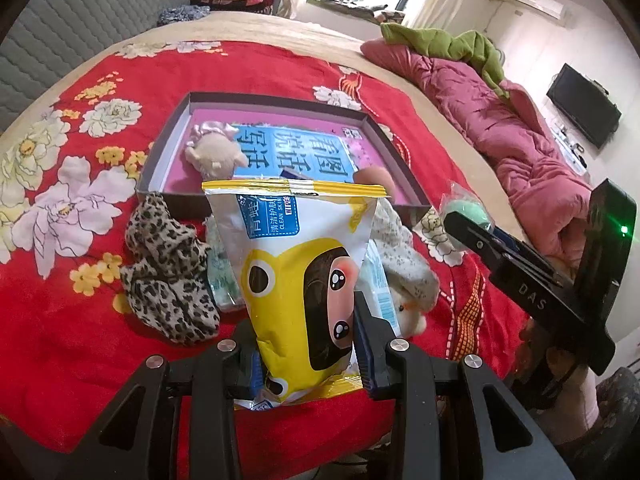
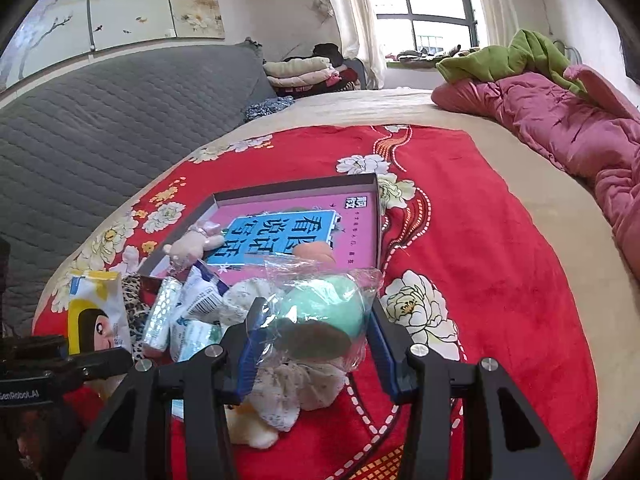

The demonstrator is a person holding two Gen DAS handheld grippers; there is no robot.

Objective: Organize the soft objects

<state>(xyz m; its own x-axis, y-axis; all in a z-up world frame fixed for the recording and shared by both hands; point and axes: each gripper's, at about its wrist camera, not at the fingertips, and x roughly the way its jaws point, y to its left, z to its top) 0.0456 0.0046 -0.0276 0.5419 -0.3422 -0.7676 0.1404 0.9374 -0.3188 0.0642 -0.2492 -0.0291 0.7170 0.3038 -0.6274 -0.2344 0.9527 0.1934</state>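
Observation:
My left gripper [image 1: 308,344] is shut on a yellow wet-wipes pack [image 1: 304,280] with a cartoon face, held upright above the red blanket. The same wipes pack [image 2: 96,312] shows at the left of the right wrist view. My right gripper [image 2: 312,344] is shut on a green sponge ball in clear wrap [image 2: 324,312]; that wrapped ball [image 1: 466,210] also shows in the left wrist view. Beyond them lies a shallow pink-lined box [image 1: 376,128] holding a beige plush toy [image 1: 214,154] and a peach-coloured round thing [image 2: 314,254]. The box rim [image 2: 376,216] is near my right gripper.
On the red floral blanket [image 1: 60,280] lie a leopard-print cloth [image 1: 168,272], small tissue packs [image 2: 188,312], a floral cloth [image 2: 280,392] and a pale plush [image 1: 412,312]. A pink quilt [image 2: 560,128] with a green cloth lies at the right; folded clothes [image 2: 304,70] are stacked at the back.

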